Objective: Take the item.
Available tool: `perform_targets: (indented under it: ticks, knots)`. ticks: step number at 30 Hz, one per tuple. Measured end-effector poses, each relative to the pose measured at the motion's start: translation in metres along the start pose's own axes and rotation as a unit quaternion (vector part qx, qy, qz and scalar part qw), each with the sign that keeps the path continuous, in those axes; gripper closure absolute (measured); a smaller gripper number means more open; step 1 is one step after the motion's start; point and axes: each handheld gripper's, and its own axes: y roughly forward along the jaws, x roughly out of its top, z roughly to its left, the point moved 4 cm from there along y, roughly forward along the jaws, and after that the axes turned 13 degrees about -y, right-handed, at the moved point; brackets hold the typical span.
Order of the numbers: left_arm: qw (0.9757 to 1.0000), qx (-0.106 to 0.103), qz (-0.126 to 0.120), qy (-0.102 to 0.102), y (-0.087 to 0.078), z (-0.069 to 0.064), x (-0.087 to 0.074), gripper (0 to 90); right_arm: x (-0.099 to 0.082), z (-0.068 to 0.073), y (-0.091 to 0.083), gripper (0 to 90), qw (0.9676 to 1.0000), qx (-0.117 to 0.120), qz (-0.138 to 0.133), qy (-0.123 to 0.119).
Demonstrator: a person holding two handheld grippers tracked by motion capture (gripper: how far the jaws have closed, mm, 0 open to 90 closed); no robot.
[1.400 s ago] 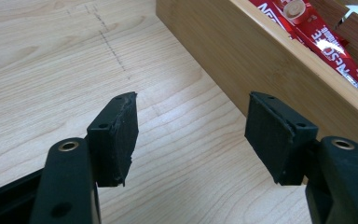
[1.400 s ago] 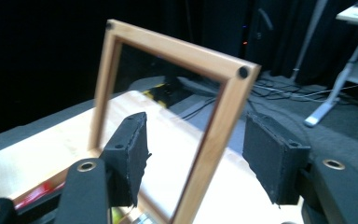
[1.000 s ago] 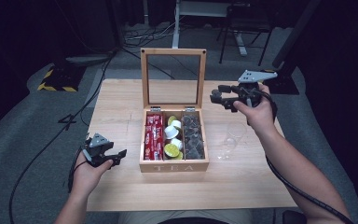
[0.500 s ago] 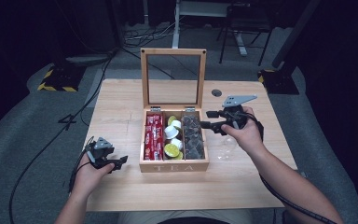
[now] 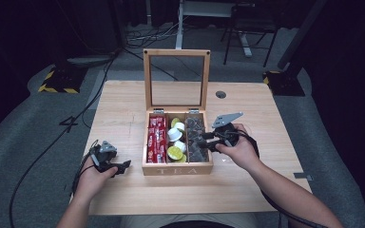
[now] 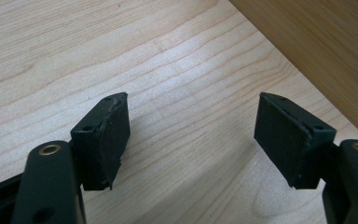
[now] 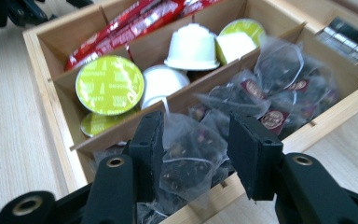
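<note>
An open wooden tea box stands mid-table with its glass lid upright. Red sachets fill its left compartment, green and white capsules the middle, clear tea bags the right. My right gripper reaches into the tea-bag compartment; its jaws have just been closing, and one tea bag lies between the pads, unsqueezed. In the high view the right gripper is at the box's right side. My left gripper hovers low over the table left of the box, open, with nothing between its jaws.
The box's side wall is close to my left gripper. A round cable hole sits in the table behind the box. Bare wood lies left of the box. Cables and furniture legs stand on the dark floor beyond the table.
My right hand came down and left from above the table's right side to the tea-bag compartment. The left hand sank a little toward the table.
</note>
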Motion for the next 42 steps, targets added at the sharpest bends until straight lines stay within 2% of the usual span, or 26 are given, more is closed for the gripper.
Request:
perform_targets:
  ticks: [4,7,14,17,22,24,26,34,42]
  knots:
    - [1.0000,0.005,0.004,0.005,0.000,-0.001,0.000,27.1,-0.003,0.002,0.006,56.1,0.9999,-0.002,0.014,-0.006]
    - [0.9999,0.008,0.003,0.011,0.001,-0.002,-0.001,26.6,-0.004,0.002,0.011,56.9,0.9993,-0.015,0.032,-0.015]
    - [1.0000,0.003,-0.002,0.009,0.001,-0.001,-0.002,26.4,-0.005,0.005,0.024,55.6,0.9986,0.001,0.053,-0.008]
    - [0.9999,0.003,-0.003,0.012,0.001,-0.001,-0.002,26.4,-0.005,0.008,0.028,59.1,0.9974,0.002,0.070,-0.017]
    - [0.9999,0.002,-0.005,0.009,0.001,-0.001,-0.002,26.4,-0.003,0.010,0.029,77.5,0.9966,0.001,0.075,-0.033]
    - [1.0000,0.002,-0.005,0.008,0.001,-0.001,-0.002,26.4,-0.003,0.010,0.028,82.0,0.9964,0.003,0.076,-0.039]
    - [1.0000,0.003,-0.005,0.008,0.001,-0.001,-0.002,26.3,-0.002,0.010,0.026,85.4,0.9969,0.004,0.069,-0.038]
    - [1.0000,0.001,-0.004,0.008,0.001,0.000,-0.002,26.2,0.003,0.006,0.016,87.0,0.9991,0.003,0.037,-0.022]
    - [0.9999,-0.005,-0.011,0.005,0.001,0.001,-0.002,26.2,0.015,0.003,-0.002,87.2,0.9998,0.002,-0.017,-0.012]
